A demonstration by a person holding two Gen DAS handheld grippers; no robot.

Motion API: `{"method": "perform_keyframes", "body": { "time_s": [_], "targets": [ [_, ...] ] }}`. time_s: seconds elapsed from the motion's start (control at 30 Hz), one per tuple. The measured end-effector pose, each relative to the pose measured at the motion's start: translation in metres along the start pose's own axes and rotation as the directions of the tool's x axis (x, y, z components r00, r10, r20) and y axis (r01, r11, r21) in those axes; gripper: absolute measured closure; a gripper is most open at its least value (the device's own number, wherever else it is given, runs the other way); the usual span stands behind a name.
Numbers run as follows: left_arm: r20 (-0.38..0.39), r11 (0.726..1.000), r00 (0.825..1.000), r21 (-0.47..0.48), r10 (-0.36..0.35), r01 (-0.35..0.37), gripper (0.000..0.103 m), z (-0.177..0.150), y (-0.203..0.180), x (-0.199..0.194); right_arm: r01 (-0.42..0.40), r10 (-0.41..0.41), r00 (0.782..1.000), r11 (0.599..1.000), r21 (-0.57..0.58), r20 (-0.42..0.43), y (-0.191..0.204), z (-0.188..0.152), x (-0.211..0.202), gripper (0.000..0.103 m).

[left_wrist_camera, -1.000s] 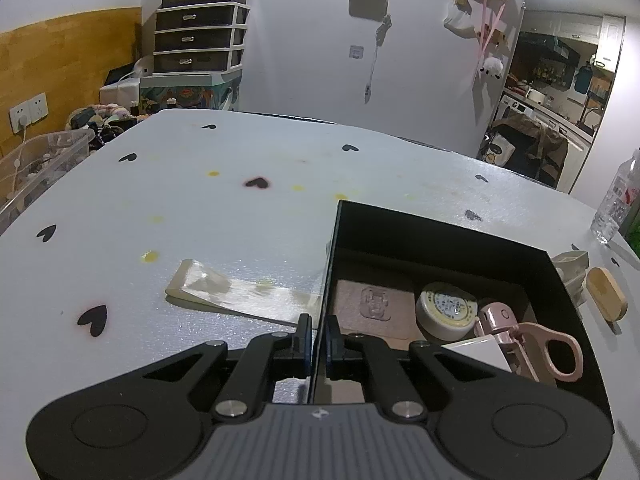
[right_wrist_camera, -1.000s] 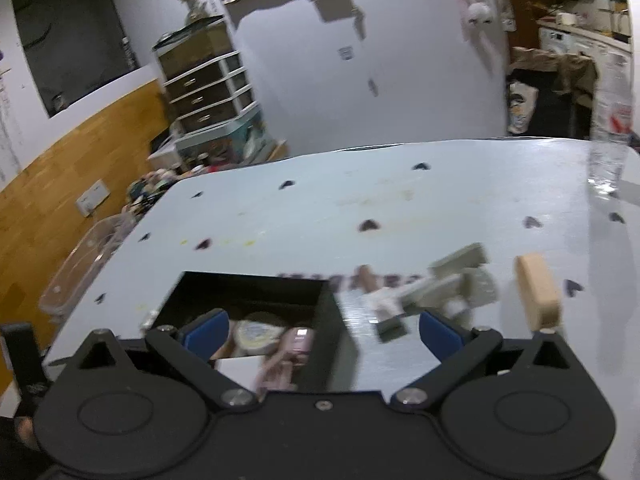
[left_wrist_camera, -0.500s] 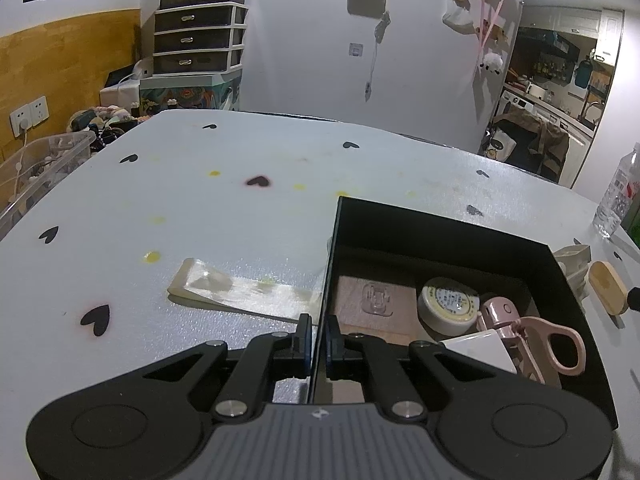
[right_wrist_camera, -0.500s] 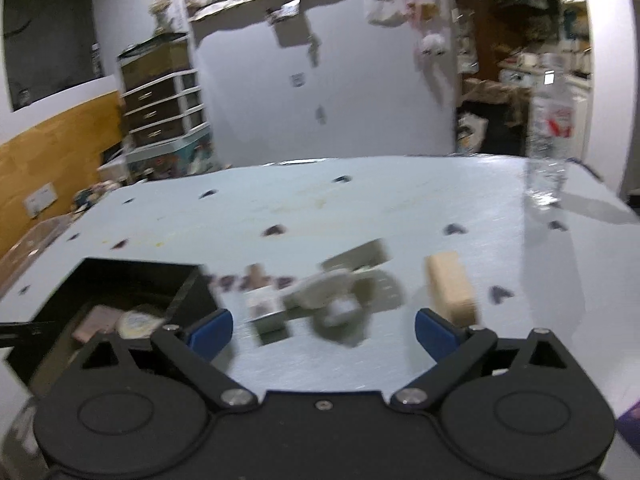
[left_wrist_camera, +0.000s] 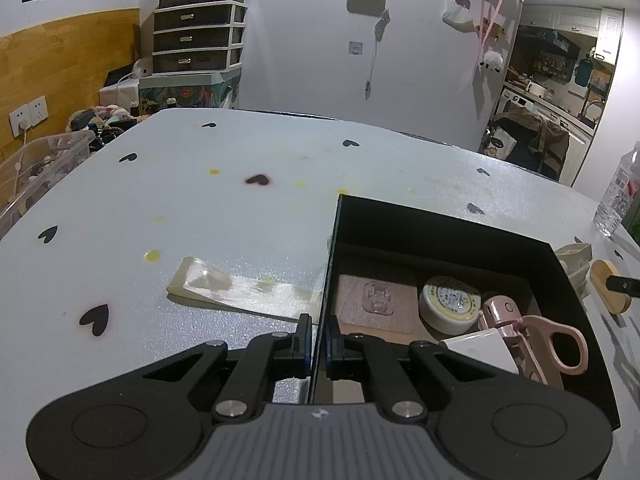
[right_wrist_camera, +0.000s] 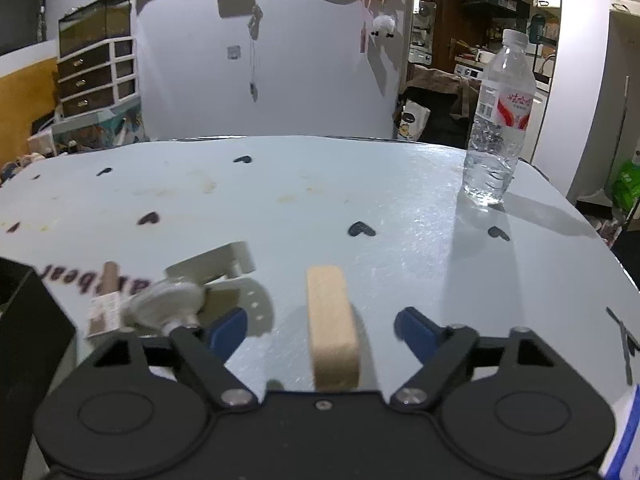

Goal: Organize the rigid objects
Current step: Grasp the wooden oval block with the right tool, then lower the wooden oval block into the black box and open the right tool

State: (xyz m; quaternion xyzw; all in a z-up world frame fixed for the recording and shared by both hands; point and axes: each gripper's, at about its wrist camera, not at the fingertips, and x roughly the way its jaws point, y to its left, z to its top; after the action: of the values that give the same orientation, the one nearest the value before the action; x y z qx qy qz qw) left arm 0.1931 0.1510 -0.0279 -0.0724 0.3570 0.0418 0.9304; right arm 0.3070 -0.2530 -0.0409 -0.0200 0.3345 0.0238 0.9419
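Left gripper (left_wrist_camera: 318, 338) is clamped tight on the near-left wall of the black box (left_wrist_camera: 440, 226), one finger outside, one inside, pinching that thin edge between them. Right gripper (right_wrist_camera: 320, 326) has its blue-padded fingers spread wide, with the wooden block (right_wrist_camera: 332, 326) lying flat on the table (right_wrist_camera: 360, 184) right between them, untouched on either side as far as the view shows.

Inside the box, a round tape roll (left_wrist_camera: 450, 304) sits toward the middle, a pink-handled tool (left_wrist_camera: 532, 336) lies to its right against the right wall, a white card-like piece (left_wrist_camera: 480, 350) rests at the near side, and a clear hook on a brown pad (left_wrist_camera: 376, 302) lies on the floor at the left. Outside the box's left wall, a clear plastic strip (left_wrist_camera: 240, 290) lies flat on the table, touching that wall's foot.

Just left of the wooden block sits a cluster of pale plastic parts (right_wrist_camera: 216, 280), blurred, with a small wooden peg (right_wrist_camera: 109, 280) beyond them nearer the box. Far right of the block, a water bottle (right_wrist_camera: 500, 120) stands upright.
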Motion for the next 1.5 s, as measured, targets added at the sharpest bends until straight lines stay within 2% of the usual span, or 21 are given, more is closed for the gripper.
{"method": "perform_keyframes", "body": {
  "time_s": [0.07,0.13,0.17,0.2,0.3,0.4,0.53,0.67,0.77,0.87,0.93,1.0,1.1,1.2,1.23,1.3,1.37,1.43,1.5],
  "targets": [
    [-0.001,1.0,1.0,0.0,0.0,0.0,0.097,0.0,0.0,0.0,-0.005,0.005,1.0,1.0,-0.013,-0.008,0.0,0.003,0.006,0.027],
    [-0.001,1.0,1.0,0.0,0.0,0.0,0.097,0.0,0.0,0.001,-0.001,0.001,1.0,1.0,-0.026,-0.014,0.001,0.006,0.012,0.047],
    [0.0,1.0,1.0,0.0,0.0,0.0,0.097,0.0,0.0,0.0,0.001,-0.002,1.0,1.0,-0.018,-0.022,0.0,0.007,0.015,0.065],
    [-0.001,1.0,1.0,-0.001,0.0,0.0,0.097,0.0,0.0,0.0,-0.001,0.001,0.999,1.0,-0.003,-0.038,-0.002,0.008,0.017,0.073],
    [-0.001,1.0,1.0,0.0,-0.001,0.001,0.097,-0.001,0.0,0.001,-0.009,0.009,0.998,1.0,0.001,-0.061,-0.003,0.006,0.021,0.078],
    [-0.003,1.0,1.0,0.0,-0.003,0.003,0.097,-0.001,0.0,0.002,-0.003,0.002,0.998,1.0,-0.017,-0.061,-0.001,0.004,0.018,0.078],
    [-0.005,1.0,1.0,0.0,-0.005,0.005,0.097,-0.002,-0.001,0.004,-0.017,0.016,1.0,1.0,-0.017,-0.024,-0.002,0.007,-0.004,0.078],
    [-0.006,1.0,1.0,0.0,-0.008,0.008,0.097,-0.001,-0.001,0.004,-0.116,0.118,0.992,0.993,-0.035,0.05,0.009,0.019,-0.045,0.079],
    [-0.007,1.0,1.0,0.0,-0.013,0.013,0.097,-0.001,0.0,0.004,-0.245,0.253,0.963,0.966,-0.087,0.097,0.03,0.028,-0.079,0.078],
    [-0.008,1.0,1.0,0.0,-0.017,0.017,0.097,0.0,0.0,0.004,-0.414,0.435,0.896,0.891,-0.188,0.09,0.06,0.035,-0.108,0.079],
    [-0.008,1.0,1.0,0.001,-0.02,0.02,0.097,0.0,0.001,0.004,-0.506,0.539,0.84,0.816,-0.278,0.053,0.085,0.036,-0.122,0.079],
    [-0.009,1.0,1.0,0.004,-0.024,0.025,0.097,0.001,0.002,0.004,-0.593,0.635,0.772,0.715,-0.37,-0.011,0.113,0.037,-0.133,0.078],
    [-0.012,1.0,1.0,0.007,-0.029,0.029,0.097,0.001,0.003,0.004,-0.665,0.703,0.701,0.584,-0.466,-0.12,0.149,0.036,-0.139,0.078],
    [-0.013,0.999,0.999,0.012,-0.03,0.03,0.097,0.002,0.003,0.004,-0.718,0.724,0.644,0.46,-0.522,-0.248,0.182,0.031,-0.138,0.078],
    [-0.014,0.999,0.999,0.013,-0.031,0.031,0.097,0.002,0.004,0.004,-0.729,0.72,0.631,0.424,-0.537,-0.289,0.192,0.028,-0.136,0.078],
    [-0.014,0.999,0.999,0.014,-0.032,0.032,0.097,0.002,0.004,0.004,-0.736,0.695,0.627,0.378,-0.562,-0.353,0.205,0.02,-0.132,0.078],
    [-0.014,0.999,0.999,0.014,-0.033,0.033,0.097,0.002,0.004,0.004,-0.734,0.656,0.637,0.356,-0.578,-0.405,0.213,0.014,-0.125,0.078],
    [-0.013,0.999,0.999,0.014,-0.034,0.035,0.097,0.002,0.004,0.004,-0.741,0.625,0.638,0.341,-0.578,-0.45,0.216,0.011,-0.119,0.078],
    [-0.012,0.999,0.999,0.013,-0.038,0.038,0.097,0.001,0.005,0.004,-0.728,0.588,0.658,0.337,-0.597,-0.47,0.217,0.007,-0.118,0.079]
  ]
}}
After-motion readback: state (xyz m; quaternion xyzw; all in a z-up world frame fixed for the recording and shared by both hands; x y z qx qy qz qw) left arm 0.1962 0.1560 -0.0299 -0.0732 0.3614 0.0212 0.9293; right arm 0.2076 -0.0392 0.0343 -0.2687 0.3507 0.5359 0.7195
